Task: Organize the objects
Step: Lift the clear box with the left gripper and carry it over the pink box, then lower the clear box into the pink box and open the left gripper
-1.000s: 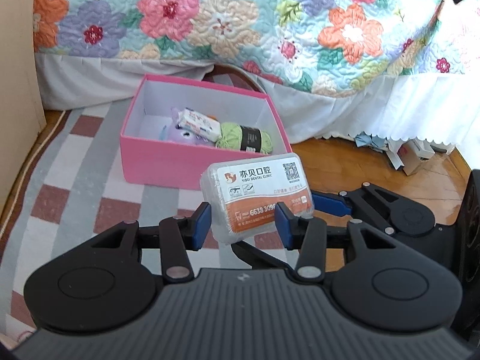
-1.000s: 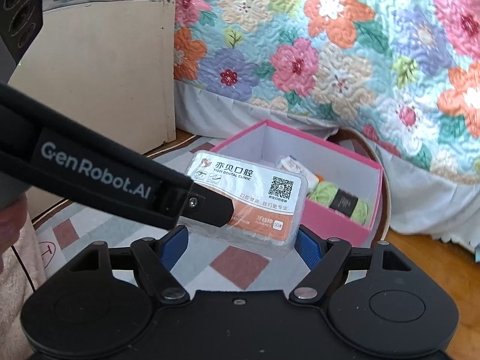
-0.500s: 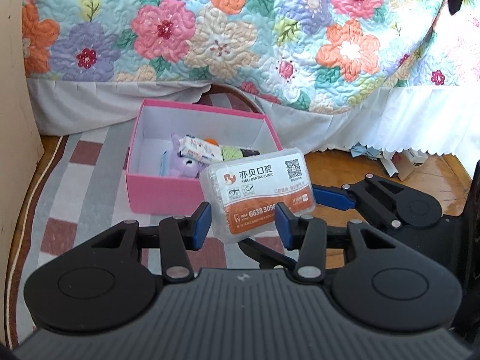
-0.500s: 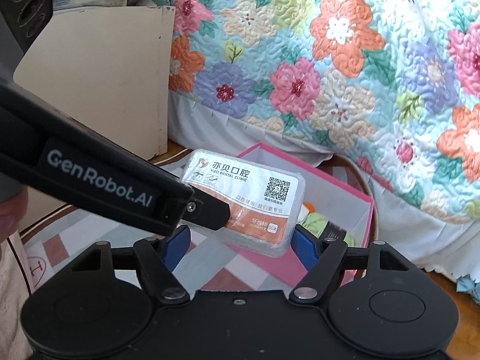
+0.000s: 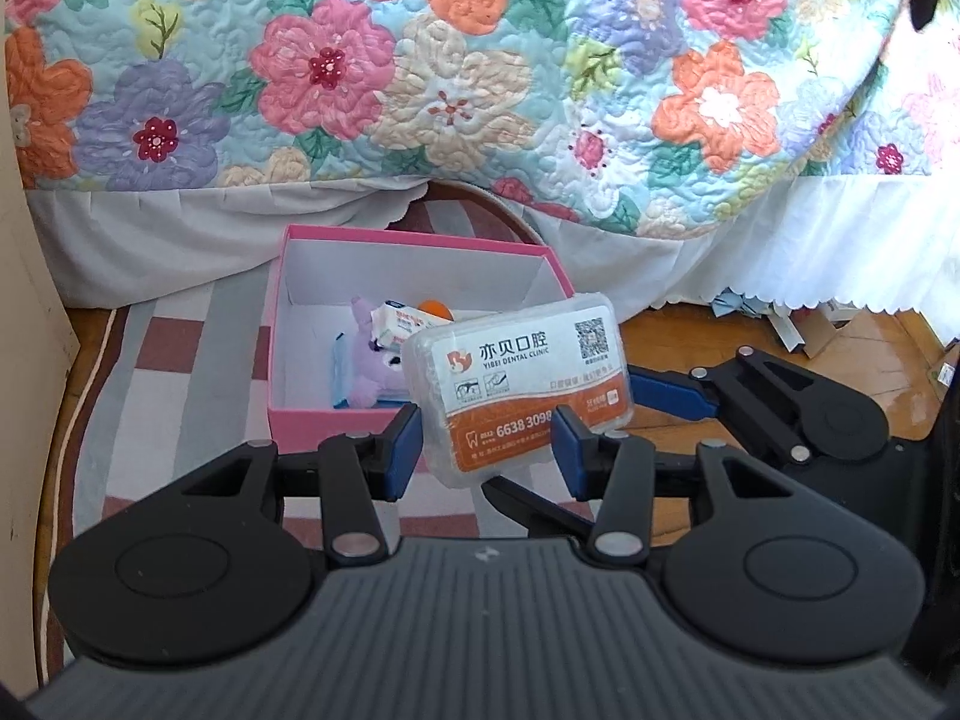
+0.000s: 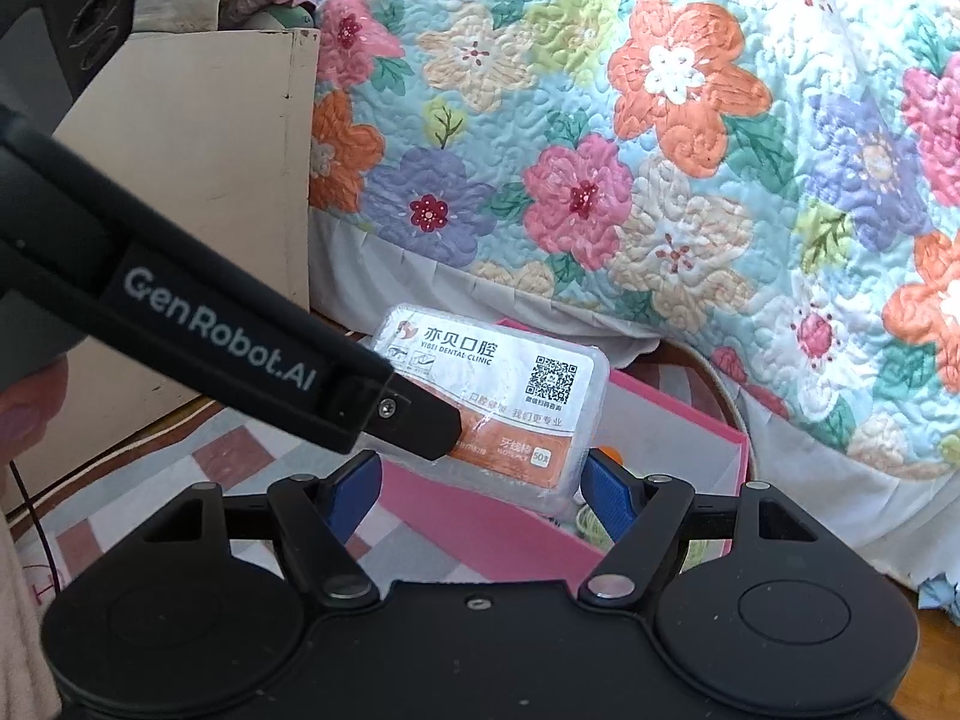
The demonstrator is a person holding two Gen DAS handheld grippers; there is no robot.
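A clear plastic floss-pick box, labelled "YIBEI DENTAL CLINIC" with a QR code, sits mid-frame, pinched by both the left gripper and the right gripper. "GenRobot.AI" marks the left one's finger. Behind it stands a pink cardboard box on a checked rug, with a floral quilt above.

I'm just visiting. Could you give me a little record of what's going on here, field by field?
Held item: clear floss box, in the air
Left gripper: fingers clamp it
Right gripper: fingers clamp its ends
Nearby: open pink box on rug
Inside it: purple plush toy, small packet
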